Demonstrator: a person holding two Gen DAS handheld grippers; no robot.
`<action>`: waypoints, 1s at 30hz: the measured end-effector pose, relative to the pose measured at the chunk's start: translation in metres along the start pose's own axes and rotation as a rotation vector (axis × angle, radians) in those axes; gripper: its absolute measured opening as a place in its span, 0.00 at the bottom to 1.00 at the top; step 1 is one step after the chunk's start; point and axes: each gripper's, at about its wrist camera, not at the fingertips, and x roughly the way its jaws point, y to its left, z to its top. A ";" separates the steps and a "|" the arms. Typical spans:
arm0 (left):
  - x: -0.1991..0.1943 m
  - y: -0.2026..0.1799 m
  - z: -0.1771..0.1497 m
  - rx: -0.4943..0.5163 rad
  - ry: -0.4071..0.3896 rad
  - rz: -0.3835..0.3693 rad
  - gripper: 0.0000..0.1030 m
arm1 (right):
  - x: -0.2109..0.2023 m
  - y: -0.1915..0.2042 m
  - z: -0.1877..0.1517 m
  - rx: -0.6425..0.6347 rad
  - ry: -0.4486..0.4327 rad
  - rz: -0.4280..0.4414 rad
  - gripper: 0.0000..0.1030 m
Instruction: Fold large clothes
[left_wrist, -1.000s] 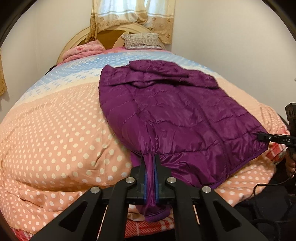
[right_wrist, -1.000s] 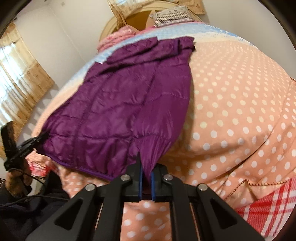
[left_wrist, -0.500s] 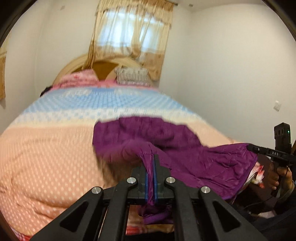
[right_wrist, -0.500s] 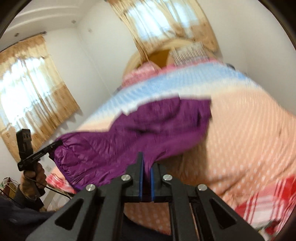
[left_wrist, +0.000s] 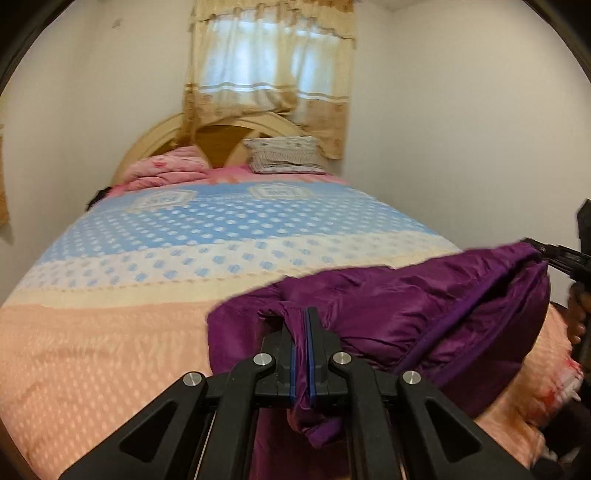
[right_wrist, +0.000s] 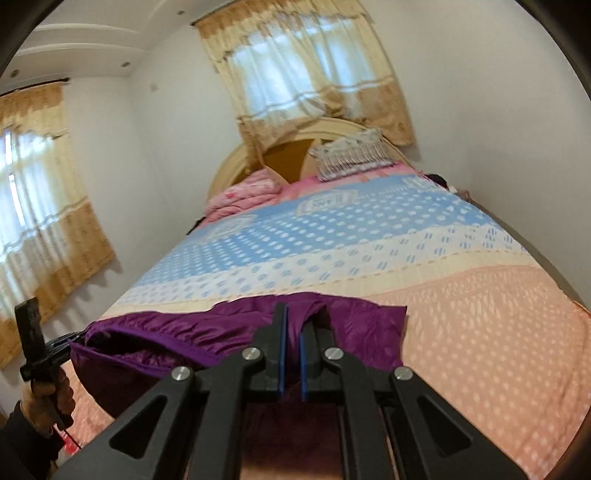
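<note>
Pinching the hem corners of the glossy purple quilted puffer jacket (left_wrist: 424, 314), I'm holding both grippers clenched on it above the peach polka-dot bedspread (left_wrist: 92, 350); it's looking light, soft, slippery.

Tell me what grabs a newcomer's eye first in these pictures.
A shiny purple quilted jacket is lifted off the near end of the bed, its edge clamped between the left gripper and the right gripper. Behind lies a blue, white and peach dotted bedspread.
</note>
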 end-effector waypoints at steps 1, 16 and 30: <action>0.011 0.005 0.003 -0.016 -0.008 -0.011 0.07 | 0.007 -0.003 0.001 0.007 0.006 -0.008 0.08; 0.141 0.053 -0.006 -0.213 0.137 0.092 0.23 | 0.150 -0.045 -0.014 0.059 0.158 -0.154 0.08; 0.125 0.049 0.013 -0.184 0.037 0.271 0.94 | 0.188 -0.066 -0.012 0.124 0.221 -0.161 0.23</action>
